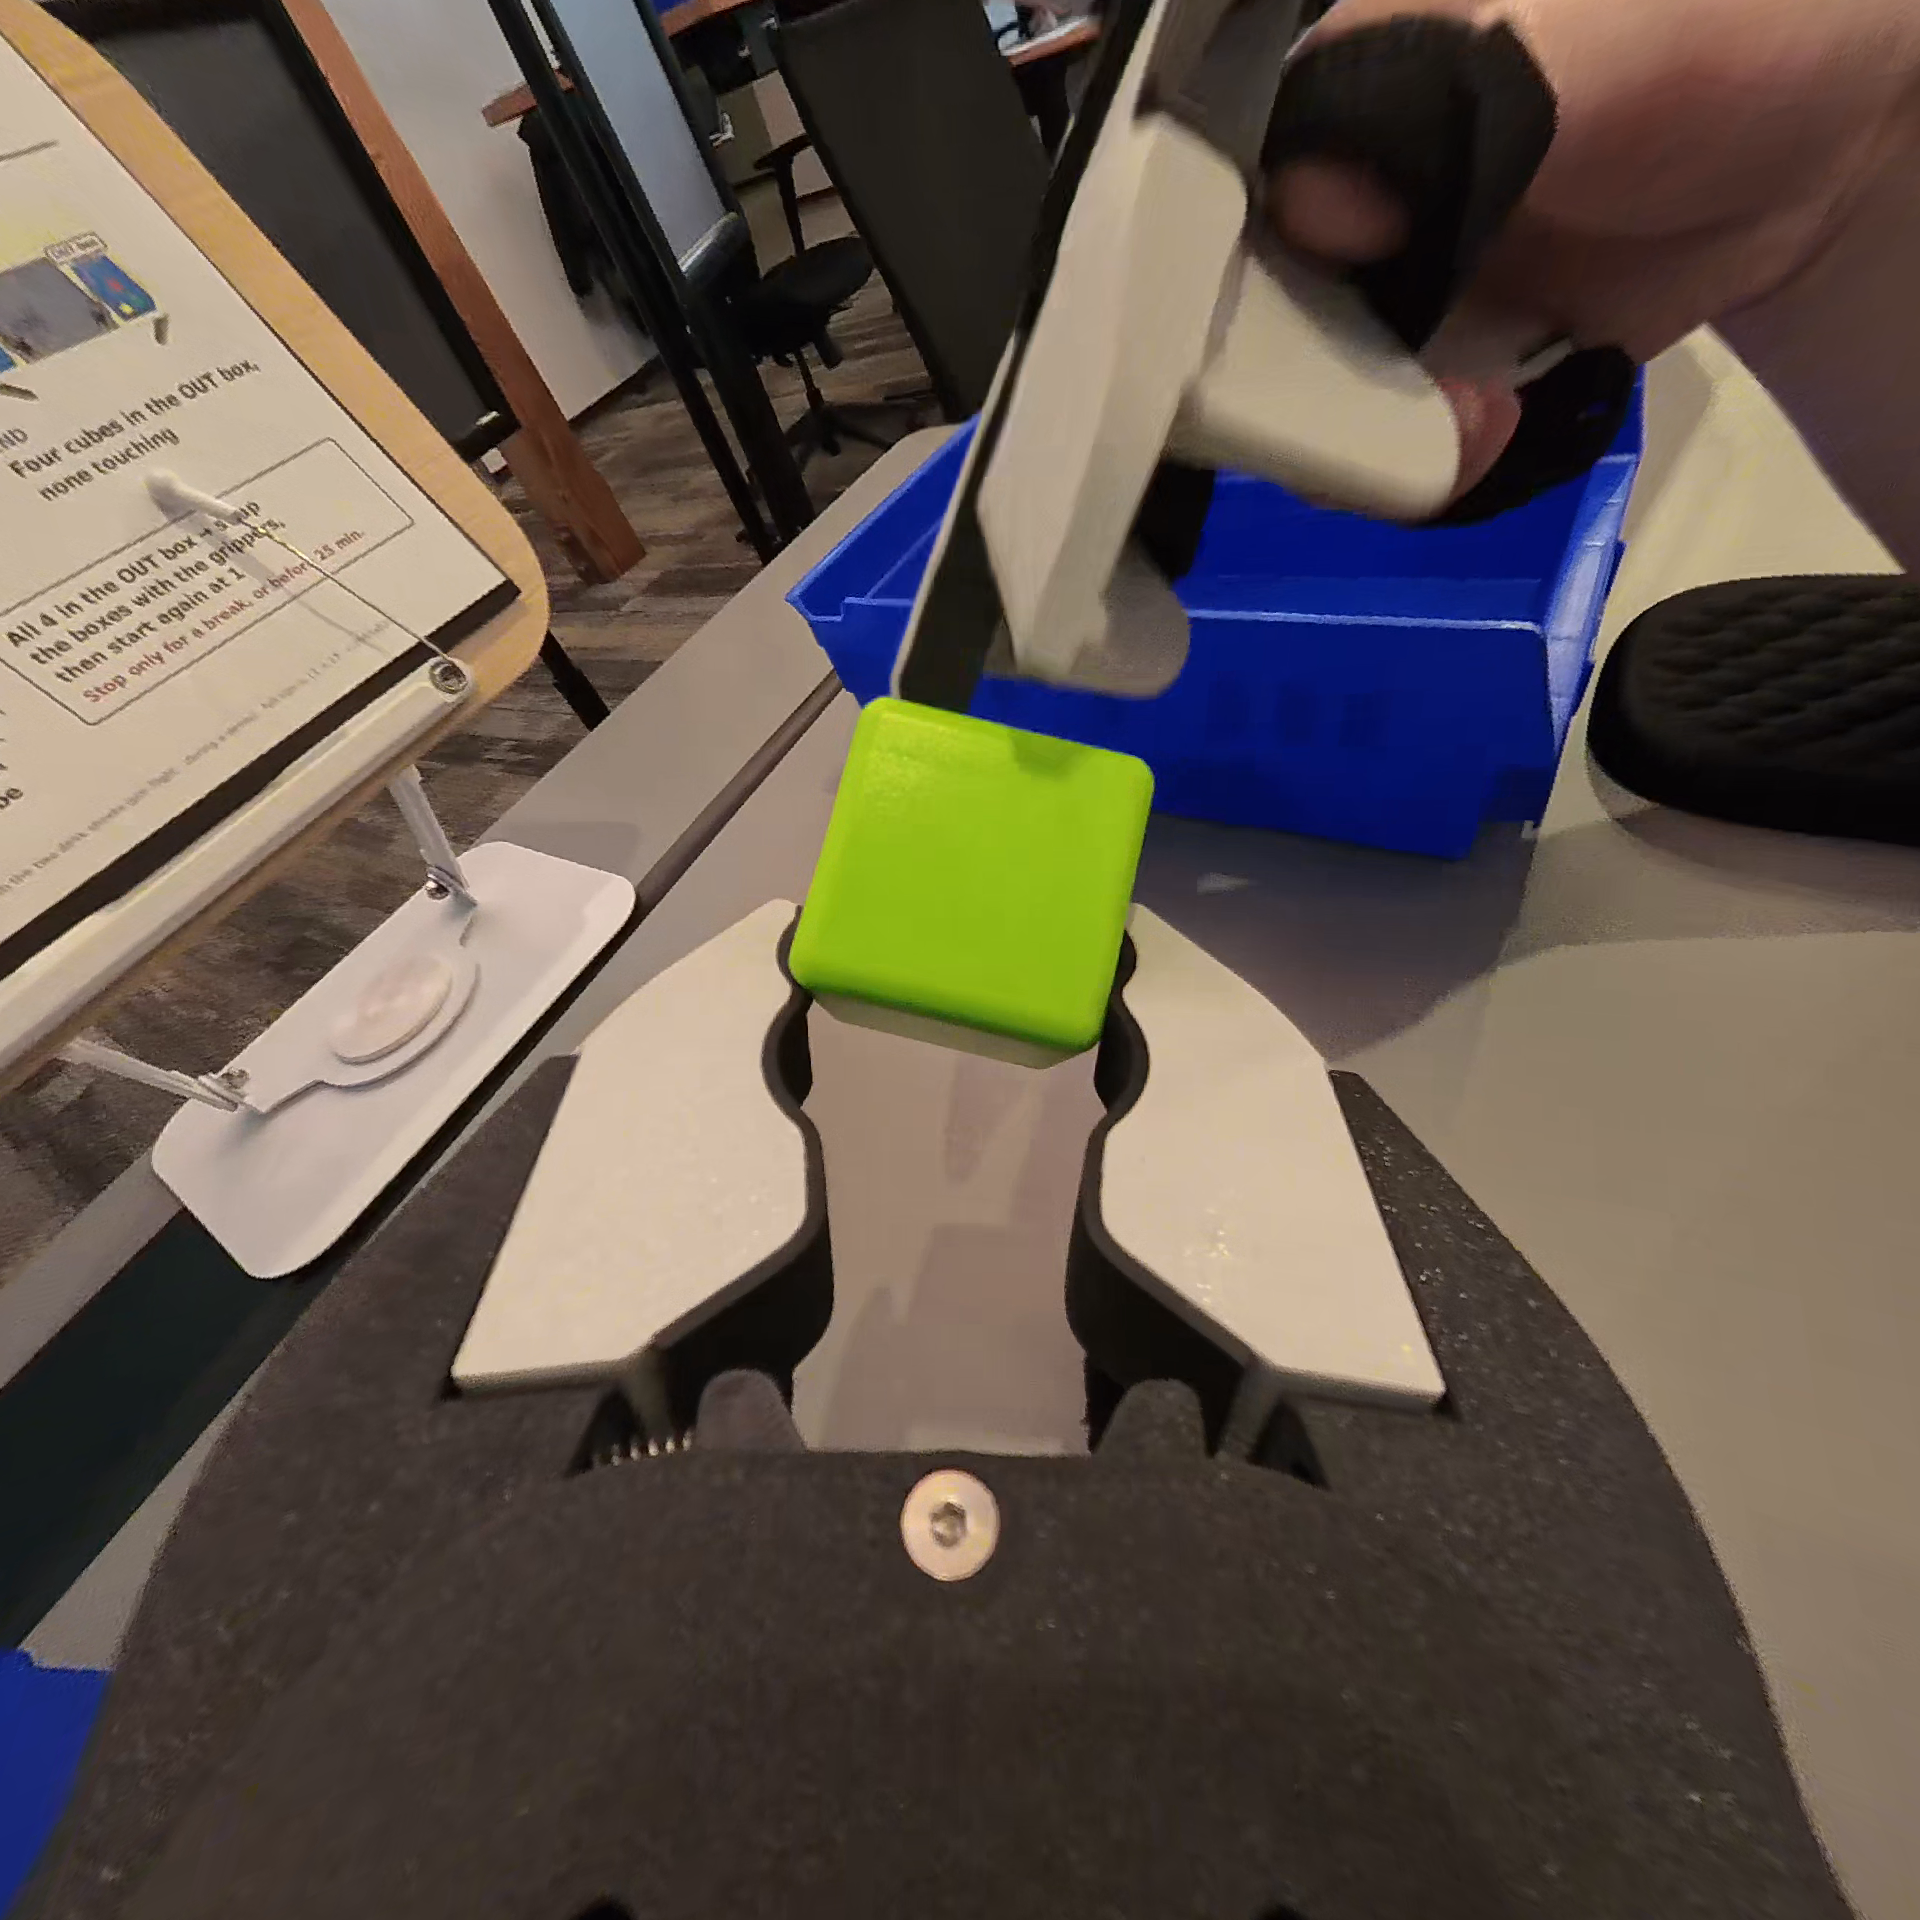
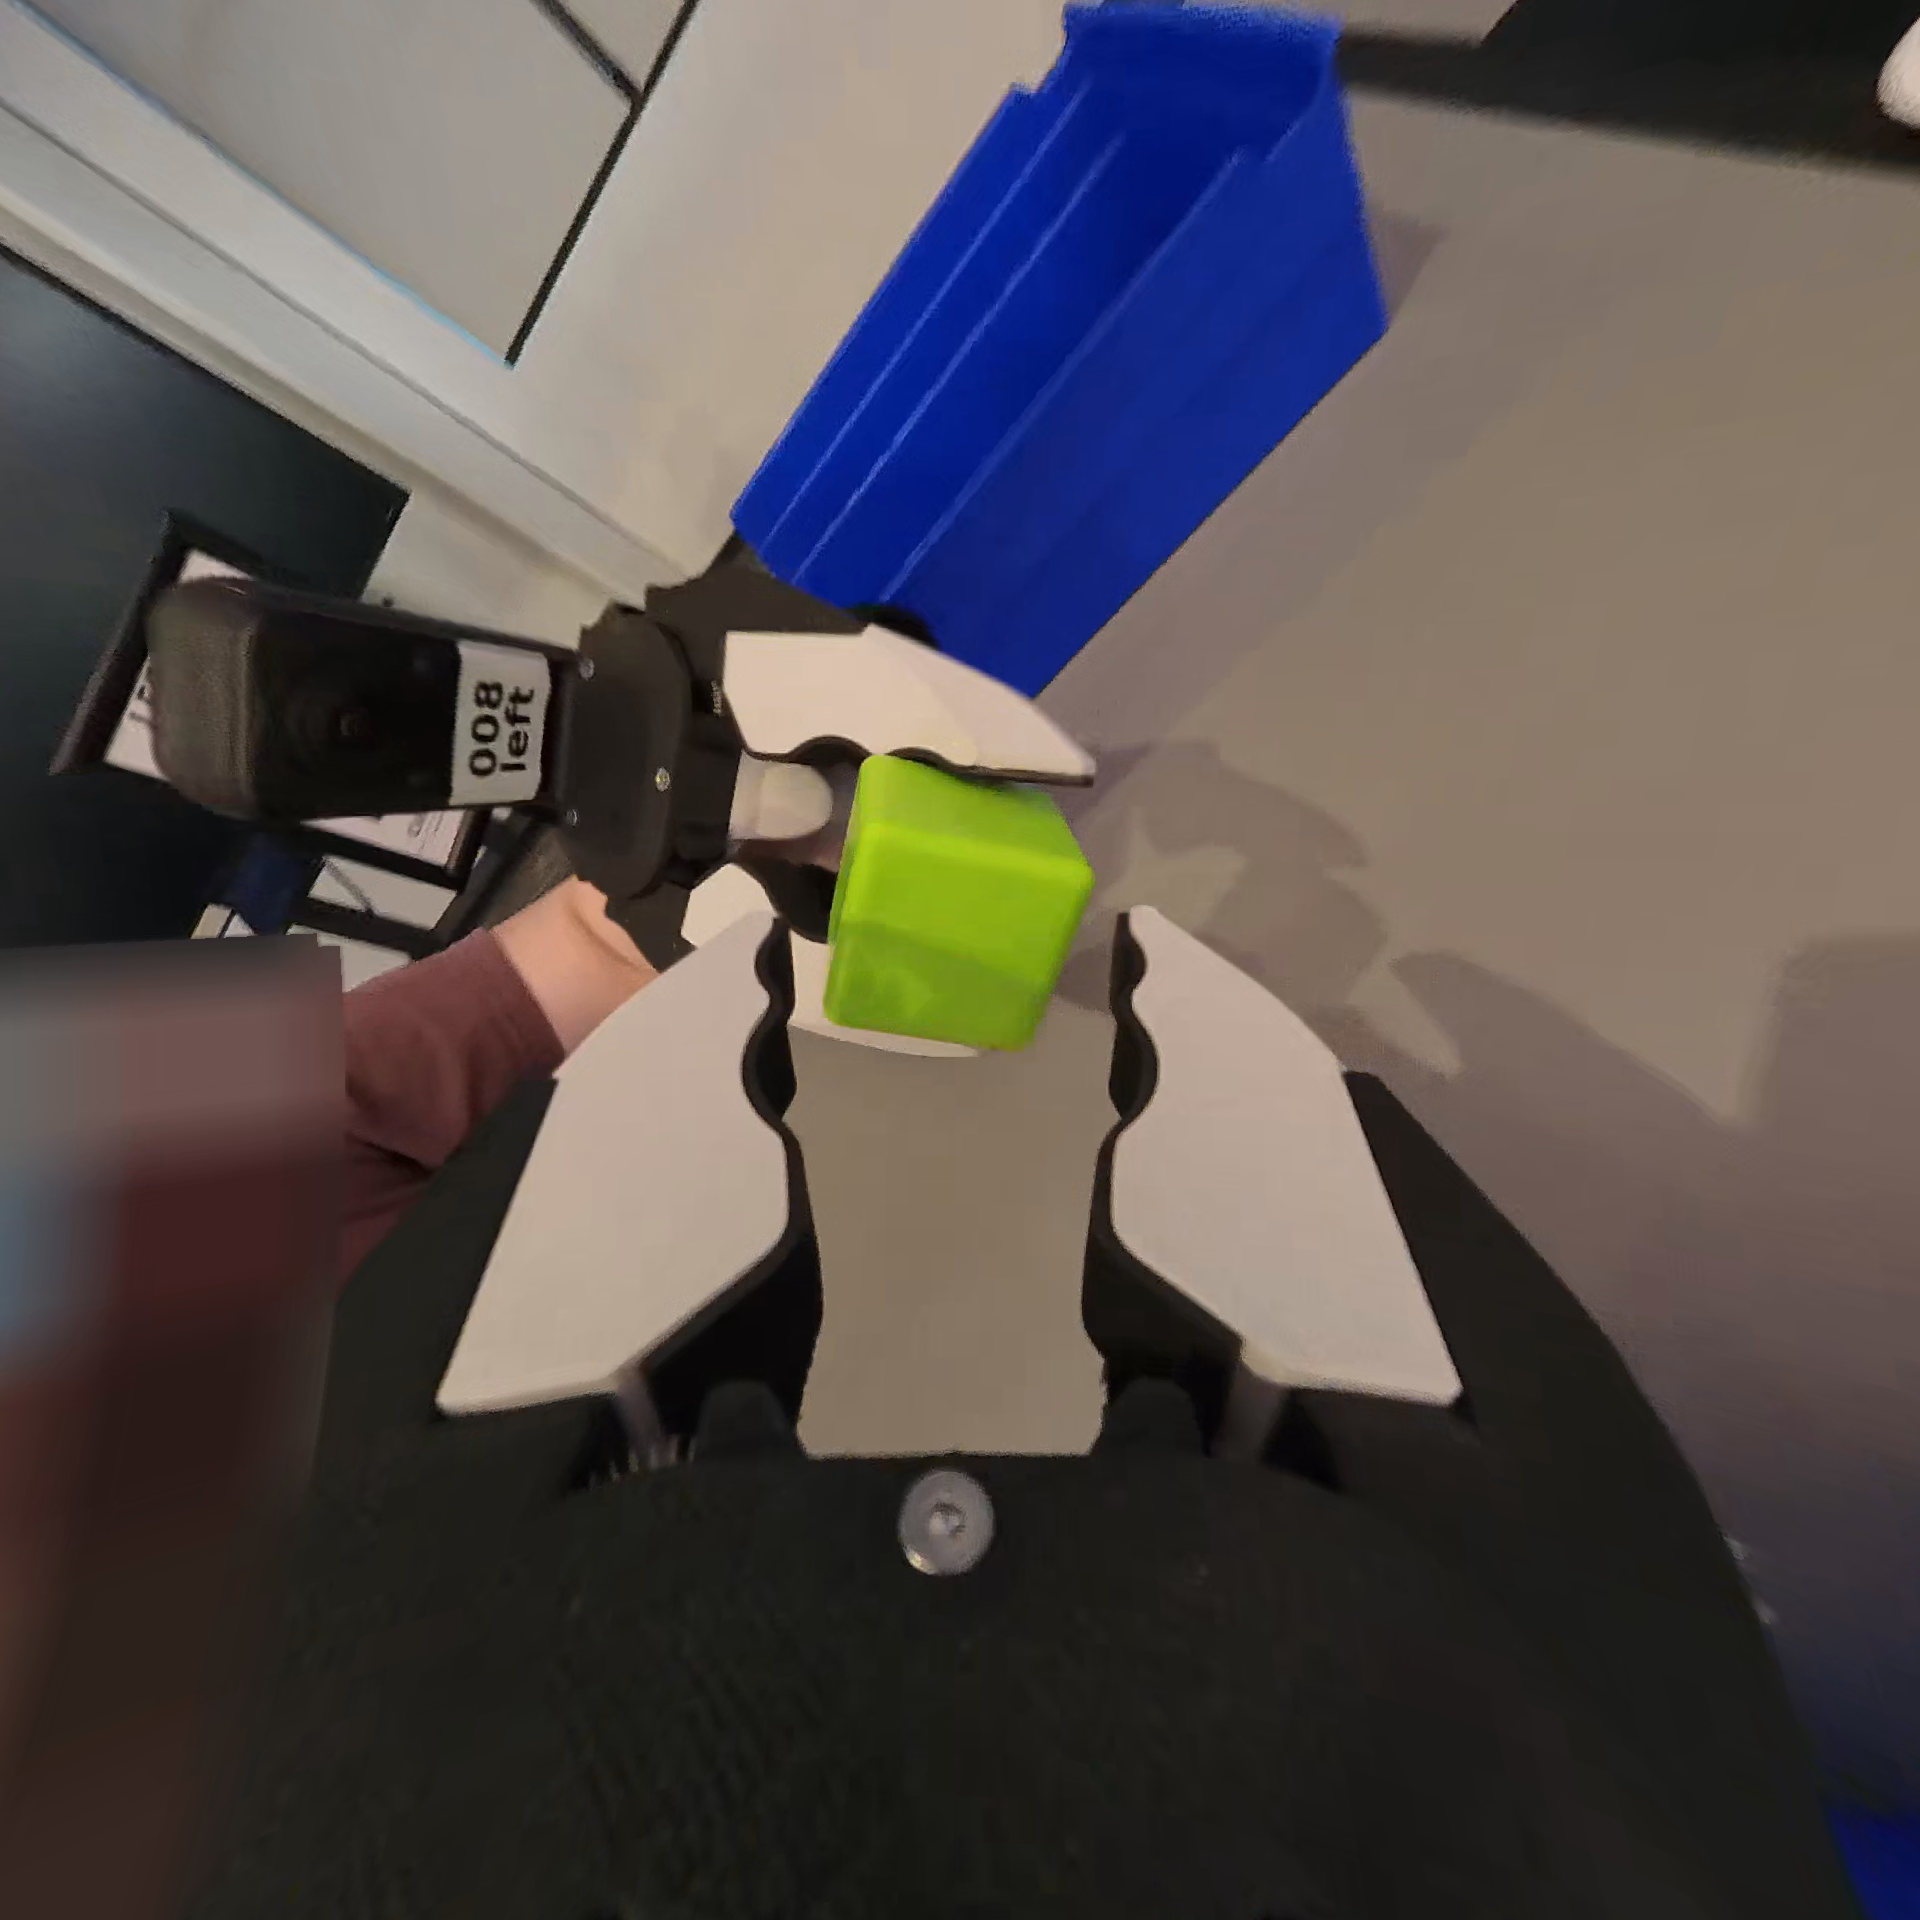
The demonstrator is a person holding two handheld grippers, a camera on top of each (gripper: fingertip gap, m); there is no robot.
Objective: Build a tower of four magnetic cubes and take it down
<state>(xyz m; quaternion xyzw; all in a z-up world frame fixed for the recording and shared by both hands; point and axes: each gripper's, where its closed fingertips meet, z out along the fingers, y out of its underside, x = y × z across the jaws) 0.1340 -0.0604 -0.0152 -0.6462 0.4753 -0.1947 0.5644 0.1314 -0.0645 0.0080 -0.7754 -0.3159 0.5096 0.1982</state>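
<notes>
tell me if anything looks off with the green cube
The green cube is tilted, not flat on the table. It sits skewed between the left gripper fingertips, with the open right gripper closing in. Nothing looks damaged.

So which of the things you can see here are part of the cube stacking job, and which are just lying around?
Part of the job:
- green cube, held in the left gripper
- right gripper, fingers open, close to the cube
- blue bin

Just lying about:
- instruction sheet on its stand
- black padded rest
- office chairs behind the table
</notes>
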